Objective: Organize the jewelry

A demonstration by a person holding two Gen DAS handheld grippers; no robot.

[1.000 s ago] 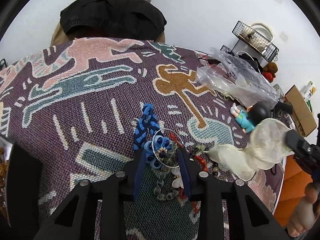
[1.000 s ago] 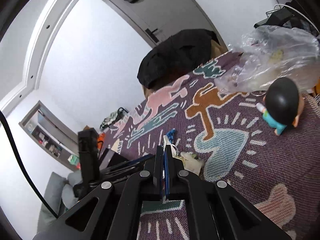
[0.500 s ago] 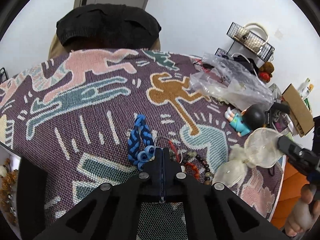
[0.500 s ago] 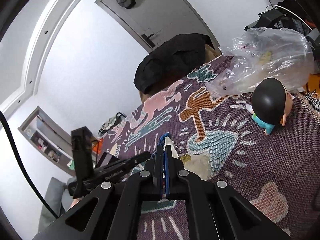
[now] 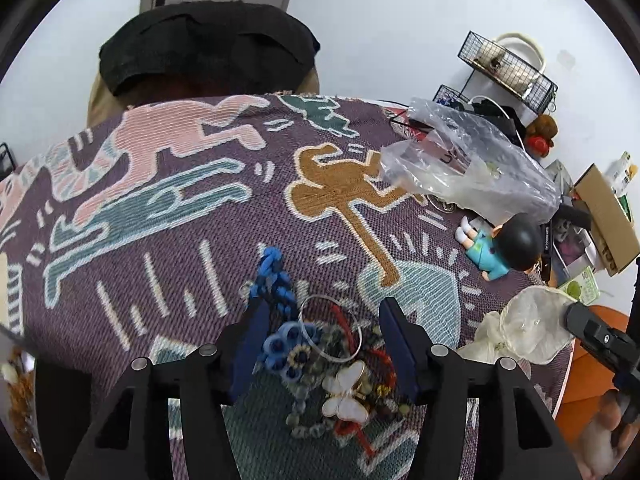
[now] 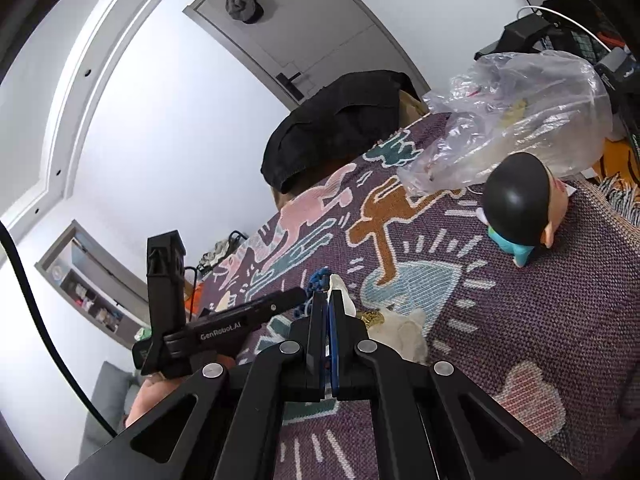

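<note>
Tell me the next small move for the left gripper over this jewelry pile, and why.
Probably lower the left gripper and close on one piece, perhaps the white butterfly ornament. Its jaws are opening with nothing gripped, and the jewelry pile lies tangled between them, while the right gripper holds the sheer pouch.

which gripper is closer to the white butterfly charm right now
Left. The left gripper hangs right over the jewelry pile, fingers opening to either side of the white butterfly charm. The right gripper is off beside the pile, shut on the sheer pouch.

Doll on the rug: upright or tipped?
Tipped. The doll lies on its side on the rug, black head toward the table edge, feet toward the plastic bag.
</note>
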